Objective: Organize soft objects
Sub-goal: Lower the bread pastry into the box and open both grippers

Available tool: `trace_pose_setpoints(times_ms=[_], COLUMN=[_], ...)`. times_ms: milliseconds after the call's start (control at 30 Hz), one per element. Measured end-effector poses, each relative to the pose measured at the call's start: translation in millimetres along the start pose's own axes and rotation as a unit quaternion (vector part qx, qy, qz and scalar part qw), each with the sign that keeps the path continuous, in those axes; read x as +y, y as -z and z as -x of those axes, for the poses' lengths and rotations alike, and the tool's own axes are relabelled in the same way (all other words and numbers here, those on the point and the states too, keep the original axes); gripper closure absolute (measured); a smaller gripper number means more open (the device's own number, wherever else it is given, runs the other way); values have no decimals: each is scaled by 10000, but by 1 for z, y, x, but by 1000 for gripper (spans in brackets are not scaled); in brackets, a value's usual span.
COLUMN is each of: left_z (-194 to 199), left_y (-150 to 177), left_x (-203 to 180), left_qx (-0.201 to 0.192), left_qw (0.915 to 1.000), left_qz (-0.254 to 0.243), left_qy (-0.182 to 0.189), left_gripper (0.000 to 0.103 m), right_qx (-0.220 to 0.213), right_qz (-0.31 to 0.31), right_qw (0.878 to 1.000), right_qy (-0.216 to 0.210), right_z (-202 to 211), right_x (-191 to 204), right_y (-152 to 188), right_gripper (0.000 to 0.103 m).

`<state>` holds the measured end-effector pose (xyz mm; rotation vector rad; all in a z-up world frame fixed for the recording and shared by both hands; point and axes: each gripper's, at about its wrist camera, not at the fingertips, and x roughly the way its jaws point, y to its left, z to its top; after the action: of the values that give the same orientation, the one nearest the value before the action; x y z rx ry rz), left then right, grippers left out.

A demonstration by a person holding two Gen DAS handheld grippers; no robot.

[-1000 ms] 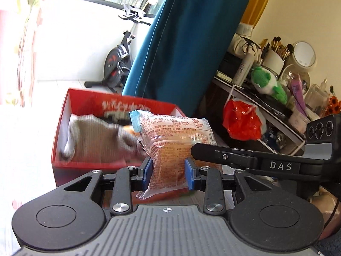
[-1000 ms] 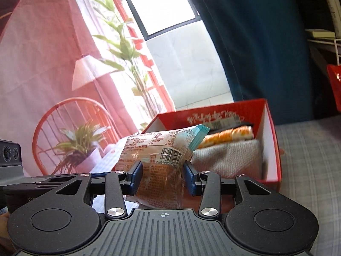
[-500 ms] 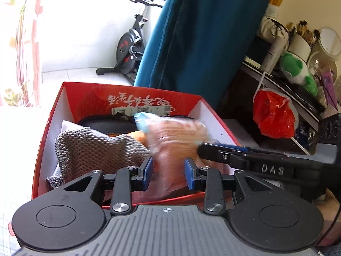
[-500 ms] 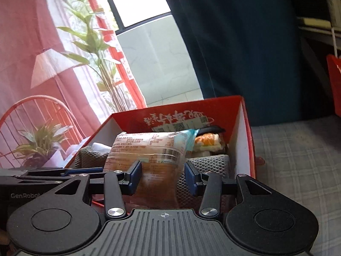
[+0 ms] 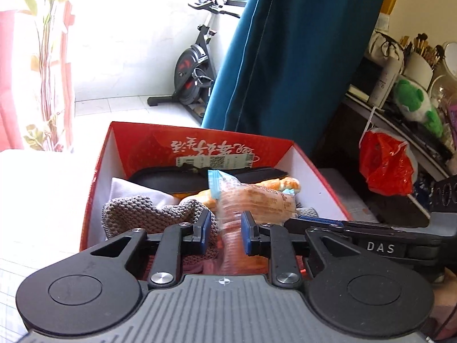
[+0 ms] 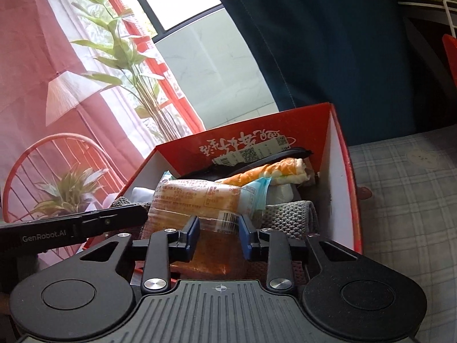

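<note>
Holding: snack pack (image 6: 200,200) is clamped by left gripper (image 5: 222,235) and right gripper (image 6: 218,235), jaws just narrowed | pack is held over red box (image 6: 340,171) | grey knit (image 5: 142,214) is seen inside

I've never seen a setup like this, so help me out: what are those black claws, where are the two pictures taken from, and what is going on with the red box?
There is no robot here: a person holds one gripper in each hand, and each carries a camera looking along its fingers. The left gripper and the right gripper both pinch the same snack packet, one from each side, and their jaws have just been closing on it. The packet sits over the red box, which holds a grey knitted cloth, an orange and white soft roll and something black.
</note>
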<state>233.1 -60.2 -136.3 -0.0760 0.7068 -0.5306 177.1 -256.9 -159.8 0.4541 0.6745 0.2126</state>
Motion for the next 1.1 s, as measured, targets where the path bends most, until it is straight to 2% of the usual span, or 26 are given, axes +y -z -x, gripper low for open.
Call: trace_pose_setpoints(times_ms=[167,400,567,767,867,933,1000,1033,1067,1100], left_z=[-4,-21,-27,-22,-15,-7,1,5,9,13], left_y=[2,9,7,7,6,7,8,9,9,9], left_x=[6,12,21,16,14,12,10,10,8,7], left_qx=[119,447,553,554,478,404,341,302,257,201], left_qw=[9997,9980,9971,9973,9978,9977,9977,9977,9976,9972], left_qz=[17,-6,266,219,108,-7,-87,-128,-183,-242], left_qy=[-202,-446,-446,-438,-441,-545,-585,-593,-623,-678], left_gripper=[83,84,84,84,79,67,63,58,52,39], right_qx=[129,527,672,711,654,581,486,422,365,322], right_qz=[155,315,147,148,264,364,524,577,616,628], right_qw=[9998,9978,9973,9967,9963,9958,9946,9941,9939,9937], right_qy=[-30,239,256,366,496,604,757,821,841,867], right_z=[-7,-25,-33,-30,-20,-13,-5,0,4,8], right_x=[14,21,19,19,25,28,33,34,34,35], right_y=[1,8,4,2,2,1,0,0,-1,-1], right_gripper=[78,79,79,78,77,74,71,68,61,56])
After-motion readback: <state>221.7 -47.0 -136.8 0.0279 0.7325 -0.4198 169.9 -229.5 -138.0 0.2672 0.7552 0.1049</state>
